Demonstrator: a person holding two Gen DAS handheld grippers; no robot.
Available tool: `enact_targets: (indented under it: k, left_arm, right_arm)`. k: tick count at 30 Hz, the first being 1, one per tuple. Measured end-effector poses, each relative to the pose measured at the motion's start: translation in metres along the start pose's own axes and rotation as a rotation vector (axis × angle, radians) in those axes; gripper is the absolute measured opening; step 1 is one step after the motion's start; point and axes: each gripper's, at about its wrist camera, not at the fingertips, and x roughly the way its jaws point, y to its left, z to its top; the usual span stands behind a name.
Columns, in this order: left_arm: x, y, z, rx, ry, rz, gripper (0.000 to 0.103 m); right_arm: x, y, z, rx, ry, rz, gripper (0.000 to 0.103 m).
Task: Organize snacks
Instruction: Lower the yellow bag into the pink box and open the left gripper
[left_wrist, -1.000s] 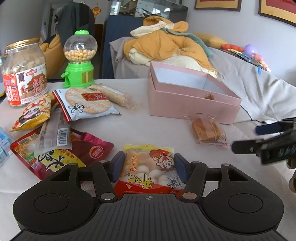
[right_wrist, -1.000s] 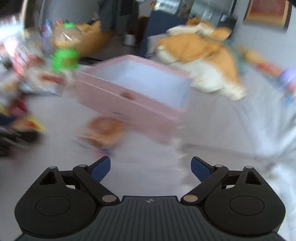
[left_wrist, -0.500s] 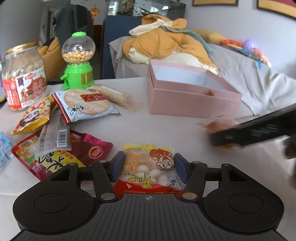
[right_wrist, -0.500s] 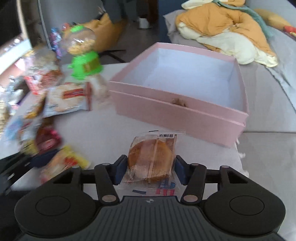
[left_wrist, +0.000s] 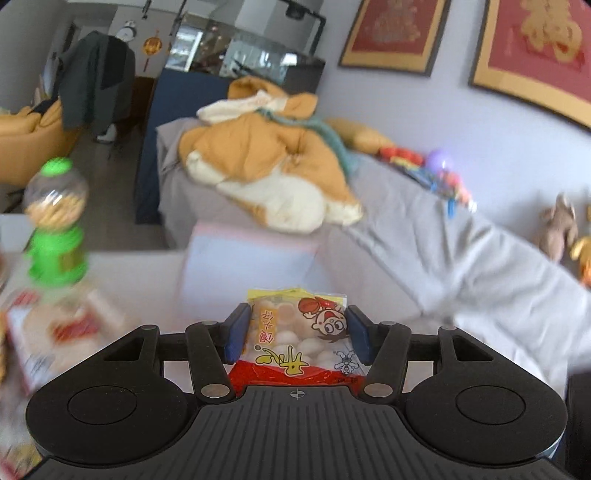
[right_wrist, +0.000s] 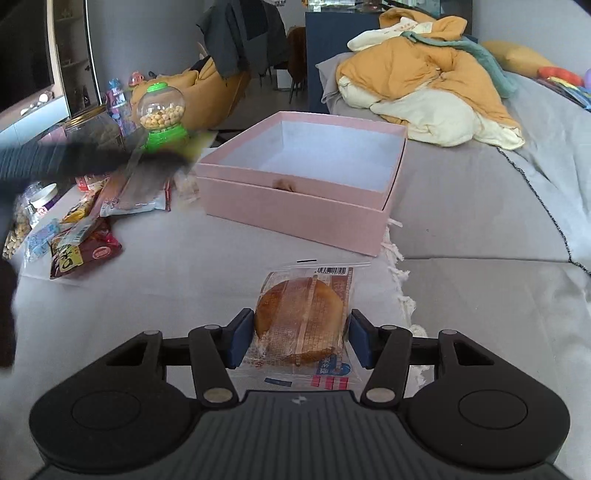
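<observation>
Snack packets pinched in both hand-held grippers — pink box (right_wrist: 303, 192) on the counter (right_wrist: 177, 280).
Left hand-held gripper (left_wrist: 295, 338) clamps a yellow-red rice-ball packet (left_wrist: 297, 338), raised before the blurred box; right hand-held gripper (right_wrist: 300, 339) clamps a wrapped round cake (right_wrist: 300, 319) near the box — remaining snacks (right_wrist: 83, 236) lie at left by a green candy dispenser (right_wrist: 162, 116).

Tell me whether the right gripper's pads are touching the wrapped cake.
Touching. The right wrist view shows the right gripper with both blue pads pressed against the sides of the wrapped cake, no gap on either side.
</observation>
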Motion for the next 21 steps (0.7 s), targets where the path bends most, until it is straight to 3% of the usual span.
enact_targets:
  k: [4,7,9,17,21]
  left_arm:
    - [0.046,0.000,0.035,-0.075,-0.073,-0.031,0.064]
    - [0.096,0.000,0.044,-0.022,0.018,0.071,0.061]
    - [0.106,0.003,0.039,-0.011,0.025,0.101,0.060]
    - [0.071,0.022,0.016,0.030,0.078,0.057,0.060]
    - [0.035,0.051,-0.003,0.013,0.139,0.085,0.060]
  right_arm:
    - [-0.004,0.003,-0.008,-0.031,-0.040,0.030,0.055]
    - [-0.001,0.007,-0.008,-0.055,-0.054,0.023,0.055]
    - [0.001,0.008,-0.007,-0.063,-0.054,0.025,0.055]
    - [0.010,0.005,0.000,-0.038,-0.028,0.024,0.055]
    - [0.002,0.005,0.018,-0.039,-0.044,0.037,0.053]
